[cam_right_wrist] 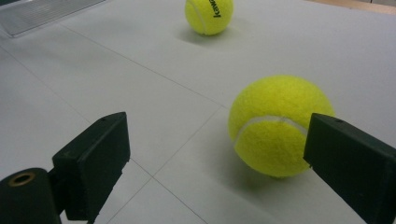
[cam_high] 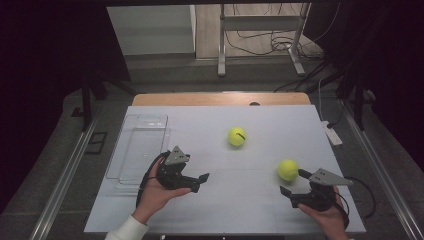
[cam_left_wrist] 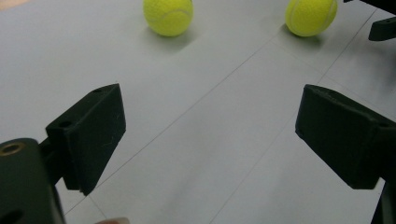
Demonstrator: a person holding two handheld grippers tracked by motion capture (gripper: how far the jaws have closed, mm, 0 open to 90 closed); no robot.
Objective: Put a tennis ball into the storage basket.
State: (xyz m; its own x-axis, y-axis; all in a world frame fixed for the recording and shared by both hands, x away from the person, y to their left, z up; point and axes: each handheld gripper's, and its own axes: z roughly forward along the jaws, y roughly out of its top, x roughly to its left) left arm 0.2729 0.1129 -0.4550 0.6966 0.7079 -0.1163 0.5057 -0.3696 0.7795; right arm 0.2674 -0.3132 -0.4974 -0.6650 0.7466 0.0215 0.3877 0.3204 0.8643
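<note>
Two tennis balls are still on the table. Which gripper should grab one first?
Right. The right gripper is open, with the near ball just ahead of its fingers, partly between them. The left gripper, also open, has only bare table between its fingers, both balls well ahead.

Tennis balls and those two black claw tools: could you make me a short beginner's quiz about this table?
1. True or false: the right gripper is shut on a ball.
2. How many tennis balls lie on the table?
3. Which side of the table holds the clear tray: A left, B right?

Key: 1 false, its jaws stand open beside the near ball. 2 two, the far ball being the second. 3 A.
</note>
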